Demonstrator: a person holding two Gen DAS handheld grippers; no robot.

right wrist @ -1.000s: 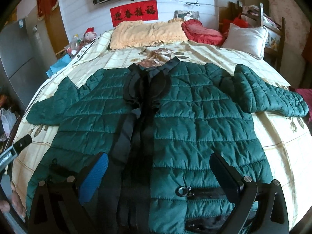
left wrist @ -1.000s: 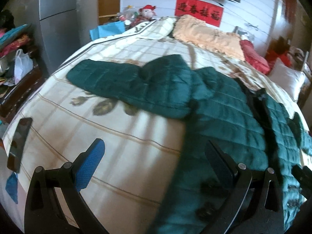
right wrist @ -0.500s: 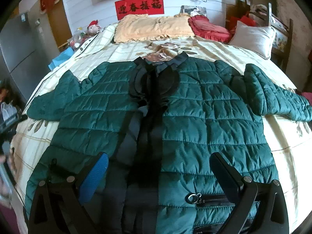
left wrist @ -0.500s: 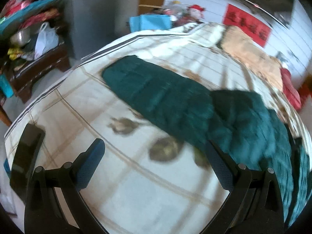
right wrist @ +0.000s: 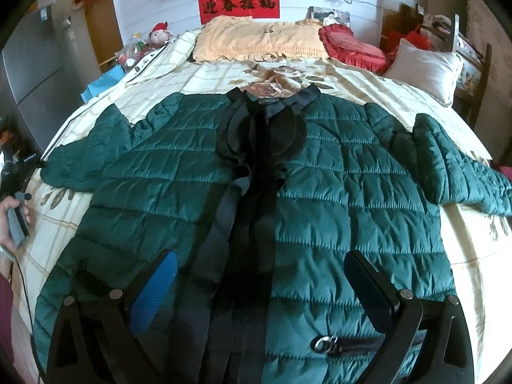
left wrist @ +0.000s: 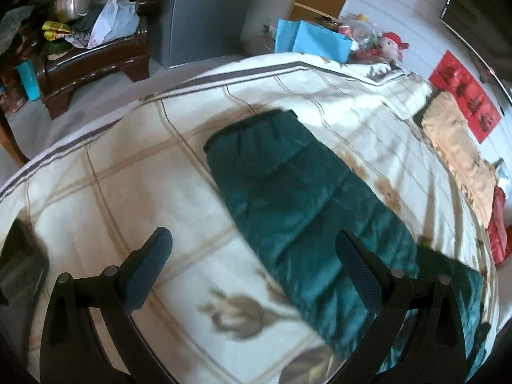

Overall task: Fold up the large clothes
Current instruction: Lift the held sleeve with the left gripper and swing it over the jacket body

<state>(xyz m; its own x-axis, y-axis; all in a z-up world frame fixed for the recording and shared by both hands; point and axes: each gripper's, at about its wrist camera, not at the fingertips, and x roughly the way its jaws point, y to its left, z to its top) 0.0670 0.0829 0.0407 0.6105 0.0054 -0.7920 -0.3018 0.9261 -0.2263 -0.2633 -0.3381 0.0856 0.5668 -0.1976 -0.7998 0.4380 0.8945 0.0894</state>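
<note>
**Both claws spread and empty over a green quilted jacket on the bed**

The left gripper [left wrist: 252,265] is released, its blue-padded fingers [left wrist: 148,268] wide apart and gripping nothing. It hangs above the jacket's sleeve [left wrist: 297,204], which runs between the fingers and out across the bed cover [left wrist: 121,172] to a cuff near the bed's edge. A dark flat object [left wrist: 19,272] lies on the cover at the far left of this view — too blurred to name. Past the bed's edge stand a dark wooden cabinet [left wrist: 92,60] piled with a white plastic bag [left wrist: 113,20] and a metal bowl [left wrist: 70,3], a grey refrigerator [left wrist: 204,12], and blue bags [left wrist: 316,38] beside a plush toy [left wrist: 392,43].

The right gripper [right wrist: 260,284] is likewise released, fingers well apart and holding nothing, above the lower front of the green quilted jacket [right wrist: 336,192]. The jacket lies face up and spread flat on the bed, black collar [right wrist: 275,102] toward the pillows, both sleeves out to the sides. A metal zipper ring [right wrist: 323,343] shows near the hem, between the fingers. Beyond the collar sit a yellow pillow [right wrist: 259,41], a red pillow [right wrist: 348,48] and a white pillow [right wrist: 422,67] — above them a red banner [right wrist: 238,3] on the wall. At the left edge a hand [right wrist: 9,217] holds the other tool's handle.
</note>
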